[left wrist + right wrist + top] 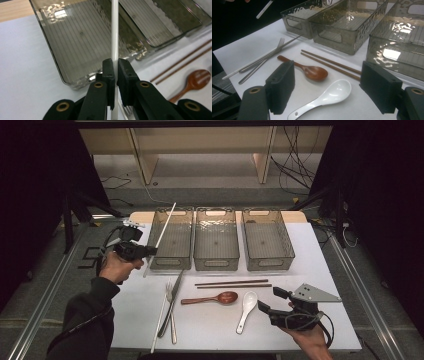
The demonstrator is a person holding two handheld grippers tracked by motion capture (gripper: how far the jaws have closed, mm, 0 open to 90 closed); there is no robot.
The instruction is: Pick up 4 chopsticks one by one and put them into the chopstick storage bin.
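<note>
Left gripper (115, 72) clamps one white chopstick (114, 30); my right gripper (329, 97) gapes empty.
I count three bins (216, 240), two spoons (227, 297), two brown chopsticks (232, 283).

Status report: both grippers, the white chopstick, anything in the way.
Left gripper shut on white chopstick, raised over the left bin. Right gripper open, above the white spoon. Bin empty, nothing in the way.

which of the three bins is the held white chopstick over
The leftmost bin: the white chopstick clamped in the left gripper slants across it, while the middle and right bins have nothing above them.
</note>
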